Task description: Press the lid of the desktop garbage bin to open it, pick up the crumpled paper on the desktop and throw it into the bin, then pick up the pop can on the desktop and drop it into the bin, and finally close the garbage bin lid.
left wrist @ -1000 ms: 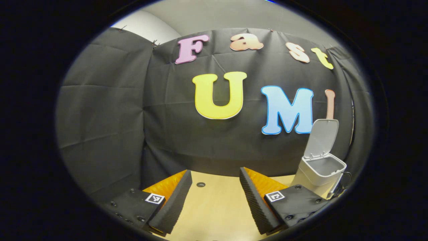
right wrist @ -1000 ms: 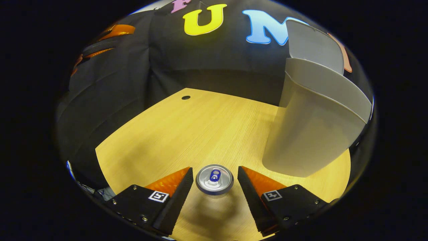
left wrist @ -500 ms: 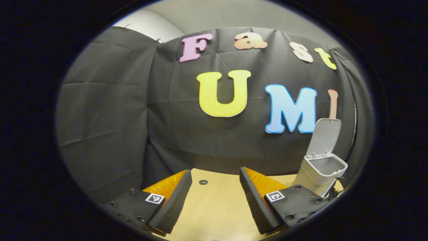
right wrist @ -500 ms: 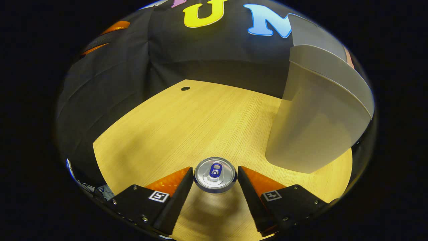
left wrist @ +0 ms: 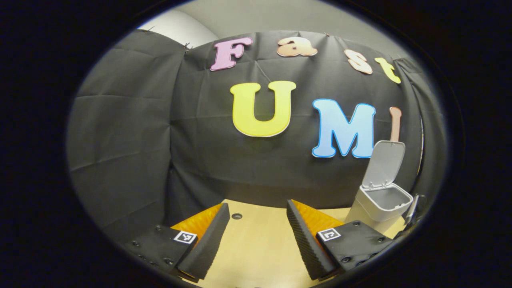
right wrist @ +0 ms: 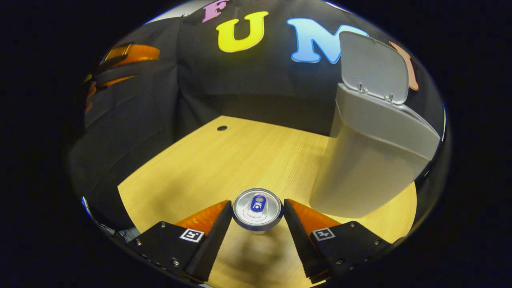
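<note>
in the right gripper view the right gripper (right wrist: 258, 212) grips the pop can (right wrist: 258, 209), a finger pressing each side of its rim, the can upright with its tab facing the camera. the can's shadow falls on the wooden desktop (right wrist: 224, 160) below, so i judge it lifted clear. the garbage bin (right wrist: 368, 164) stands near, at about two o'clock from the can, its lid (right wrist: 372, 66) tipped up and open.

in the left gripper view the left gripper (left wrist: 258, 240) is spread wide, holding nothing, over the desktop, with the bin at about three o'clock.

risks: a smooth round can may slip or twist between the fingers; swung low, it could knock the bin's wall or lid.
</note>
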Demonstrator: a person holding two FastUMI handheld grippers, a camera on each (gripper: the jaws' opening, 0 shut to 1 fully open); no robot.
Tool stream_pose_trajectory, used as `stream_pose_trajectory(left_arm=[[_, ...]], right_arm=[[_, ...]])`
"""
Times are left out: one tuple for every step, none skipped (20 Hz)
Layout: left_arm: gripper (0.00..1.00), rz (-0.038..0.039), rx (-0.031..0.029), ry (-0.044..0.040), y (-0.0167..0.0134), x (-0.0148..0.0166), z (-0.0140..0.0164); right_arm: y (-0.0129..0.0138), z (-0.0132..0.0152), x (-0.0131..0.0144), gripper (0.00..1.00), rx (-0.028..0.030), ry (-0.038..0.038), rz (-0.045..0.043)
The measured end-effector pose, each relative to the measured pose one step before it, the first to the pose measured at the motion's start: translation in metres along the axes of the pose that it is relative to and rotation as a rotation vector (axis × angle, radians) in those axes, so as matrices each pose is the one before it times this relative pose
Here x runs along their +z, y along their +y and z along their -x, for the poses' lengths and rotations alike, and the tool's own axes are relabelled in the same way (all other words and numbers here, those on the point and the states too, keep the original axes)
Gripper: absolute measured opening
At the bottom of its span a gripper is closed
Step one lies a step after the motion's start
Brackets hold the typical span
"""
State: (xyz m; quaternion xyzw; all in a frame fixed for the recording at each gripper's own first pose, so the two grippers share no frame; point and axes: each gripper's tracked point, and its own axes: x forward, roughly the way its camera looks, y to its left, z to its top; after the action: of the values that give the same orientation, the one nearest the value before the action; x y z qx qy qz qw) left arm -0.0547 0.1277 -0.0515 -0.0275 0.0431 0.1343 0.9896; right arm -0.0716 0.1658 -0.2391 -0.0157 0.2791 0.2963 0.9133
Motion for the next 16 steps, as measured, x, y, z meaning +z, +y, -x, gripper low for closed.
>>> stream_pose_trajectory(left_arm=[[0.96, -0.00006, -0.00825, 0.00128, -0.00324, -0.00089, -0.00236], [0.96, -0.00055, -0.00819, 0.00018, -0.00365, 0.00016, -0.00187], [0.96, -0.00113, -0.00855, -0.00093, -0.00407, 0.00008, -0.00136], [0.92, -0.00162, -0.00924, -0.0001, -0.00338, 0.0003, -0.0024], [0.96, -0.00185, -0.00993, 0.00041, -0.00352, -0.00115, -0.00219], [0.96, -0.00164, -0.00971, 0.00039, -0.00477, -0.00044, -0.00245], [0.96, -0.00081, -0.01022, 0.00151, -0.00383, 0.00018, -0.00211], [0.96, 0.00032, -0.00927, 0.00207, -0.00375, -0.0007, -0.00237], [0.96, 0.00172, -0.01015, 0.00237, -0.00459, -0.00149, -0.00159], [0.96, 0.00365, -0.01095, 0.00364, -0.00431, -0.0016, -0.0018], [0.96, 0.00568, -0.01097, 0.00375, -0.00469, -0.0015, -0.00226], [0.96, 0.00641, -0.00862, 0.00301, -0.00424, -0.00155, -0.00326], [0.96, 0.00596, -0.00901, 0.00135, -0.00361, -0.00064, -0.0015], [0.96, 0.00519, -0.00791, 0.00144, -0.00285, -0.001, -0.00148], [0.96, 0.00292, -0.00624, 0.00099, -0.0034, -0.00049, -0.00148], [0.96, 0.00112, -0.00575, 0.00066, -0.00255, 0.00005, -0.00054]], right_arm=[[0.00143, 0.00616, 0.01222, 0.83, 0.00108, -0.03356, -0.01941], [0.00097, 0.00494, 0.01178, 0.83, 0.00081, -0.02794, -0.02587], [0.0014, 0.00511, 0.00901, 0.82, -0.00179, -0.02389, -0.02127], [-0.0011, 0.00529, 0.00844, 0.83, -0.00488, -0.02103, -0.01789], [-0.00175, 0.0044, 0.00975, 0.82, -0.00572, -0.01933, -0.0107], [-0.00042, 0.00493, 0.01107, 0.83, -0.00679, -0.02072, -0.00234], [-0.0027, 0.0055, 0.01076, 0.83, -0.0092, -0.02163, 0.00483], [-0.00438, 0.00551, 0.01384, 0.83, -0.01219, -0.02594, 0.01125], [-0.00403, 0.00508, 0.01596, 0.82, -0.01258, -0.03266, 0.01408], [-0.00503, 0.00512, 0.01916, 0.82, -0.0136, -0.03938, 0.01318], [-0.00411, 0.0049, 0.01933, 0.82, -0.0118, -0.03896, 0.00833], [-0.00518, 0.00275, 0.01871, 0.83, -0.01166, -0.03772, 0.00181], [-0.00467, 0.00376, 0.01676, 0.83, -0.01174, -0.03559, -0.00358], [-0.00506, 0.0013, 0.01663, 0.83, -0.01232, -0.03233, -0.0046], [-0.00579, -0.00044, 0.01554, 0.83, -0.01693, -0.0312, 0.0015], [-0.00701, -0.00096, 0.01432, 0.82, -0.01709, -0.03013, 0.0064]])
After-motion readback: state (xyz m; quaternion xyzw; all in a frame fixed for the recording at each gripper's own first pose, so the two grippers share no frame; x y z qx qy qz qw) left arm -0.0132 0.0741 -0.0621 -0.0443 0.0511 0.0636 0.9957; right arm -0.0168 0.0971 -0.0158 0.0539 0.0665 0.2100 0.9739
